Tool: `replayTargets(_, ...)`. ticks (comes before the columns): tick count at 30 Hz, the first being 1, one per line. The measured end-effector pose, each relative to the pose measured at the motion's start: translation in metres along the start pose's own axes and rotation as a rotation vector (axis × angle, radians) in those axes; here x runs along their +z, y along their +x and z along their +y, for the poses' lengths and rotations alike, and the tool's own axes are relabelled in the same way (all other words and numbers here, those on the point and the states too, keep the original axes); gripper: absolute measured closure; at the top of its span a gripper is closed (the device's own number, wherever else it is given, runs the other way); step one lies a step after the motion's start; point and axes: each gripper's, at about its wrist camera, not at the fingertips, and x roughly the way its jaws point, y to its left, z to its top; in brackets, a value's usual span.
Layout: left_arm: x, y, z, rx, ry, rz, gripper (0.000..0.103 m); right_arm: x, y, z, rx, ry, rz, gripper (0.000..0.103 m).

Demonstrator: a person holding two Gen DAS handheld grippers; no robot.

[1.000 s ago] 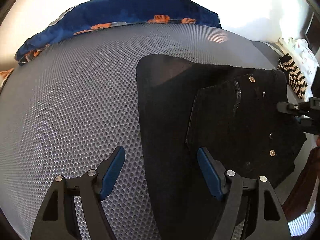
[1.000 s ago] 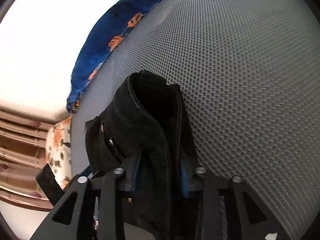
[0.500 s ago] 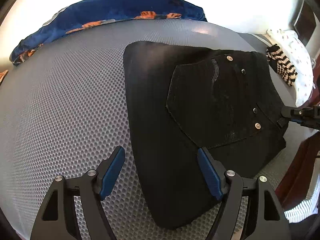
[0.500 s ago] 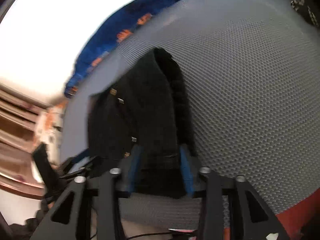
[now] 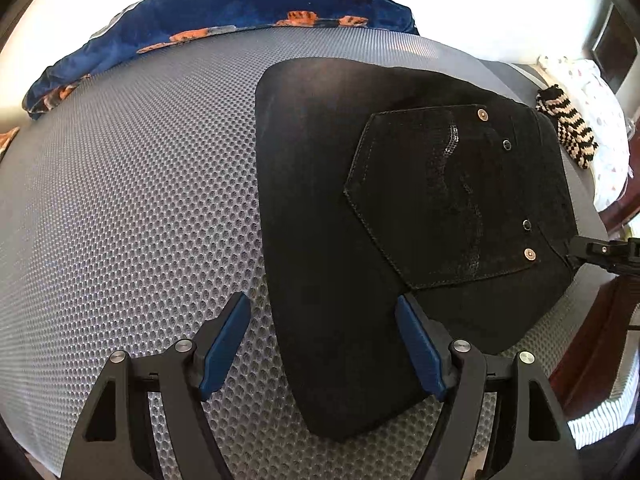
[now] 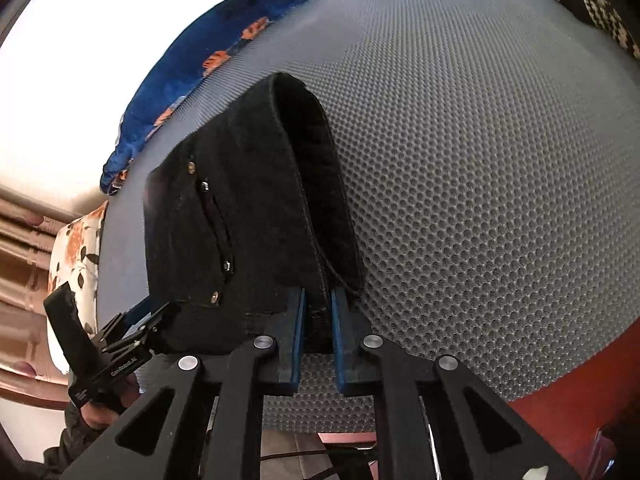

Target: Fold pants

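Note:
The black pants (image 5: 360, 208) lie folded into a compact stack on the grey honeycomb mat (image 5: 132, 200), back pocket with rivets facing up. My left gripper (image 5: 324, 344) is open and hovers over the stack's near left edge, holding nothing. My right gripper (image 6: 318, 308) is shut on the pants' waistband edge (image 6: 316, 304) near the mat's front edge; the pants also show in the right wrist view (image 6: 248, 208), and the right gripper shows at the right edge of the left wrist view (image 5: 576, 248).
A blue blanket with orange print (image 5: 224, 12) lies along the mat's far edge. A black-and-cream striped knit item (image 5: 568, 132) sits on a white cloth at the right. A red-brown bed frame (image 6: 580, 412) borders the mat's near side.
The right gripper has drawn the waistband end down flat toward the mat's edge. The left gripper has backed away, so more of the stack shows.

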Motion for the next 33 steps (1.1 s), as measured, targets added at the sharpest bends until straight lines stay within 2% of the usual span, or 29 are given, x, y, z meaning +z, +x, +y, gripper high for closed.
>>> replayTargets(12,0.002,-0.008,-0.004,0.017,0.018,-0.028,0.027,0.009,-0.004,0.001,0.01,-0.003,0.004,0.087)
replayTargets(18,0.006,-0.025,0.006,-0.029,-0.016,-0.079,0.027,0.014,-0.012,0.008,-0.015,-0.032,-0.006,0.068)
replayTargets(21,0.01,-0.031,0.016,-0.047,-0.054,-0.105,0.027,0.018,-0.018,0.01,-0.029,-0.038,-0.022,0.064)
replayTargets(22,0.013,-0.031,0.022,-0.065,-0.077,-0.105,0.027,0.019,-0.02,0.011,-0.026,-0.043,-0.026,0.057)
replayTargets(24,0.018,-0.029,0.032,-0.087,-0.119,-0.09,0.027,0.024,-0.022,0.012,-0.02,-0.06,-0.032,0.047)
replayTargets(27,0.024,-0.024,0.045,-0.124,-0.174,-0.063,0.027,0.035,-0.023,0.01,0.011,-0.073,-0.034,0.047)
replayTargets(33,0.035,-0.004,0.061,-0.219,-0.263,0.023,0.027,0.053,0.002,-0.01,0.106,-0.031,0.043,0.043)
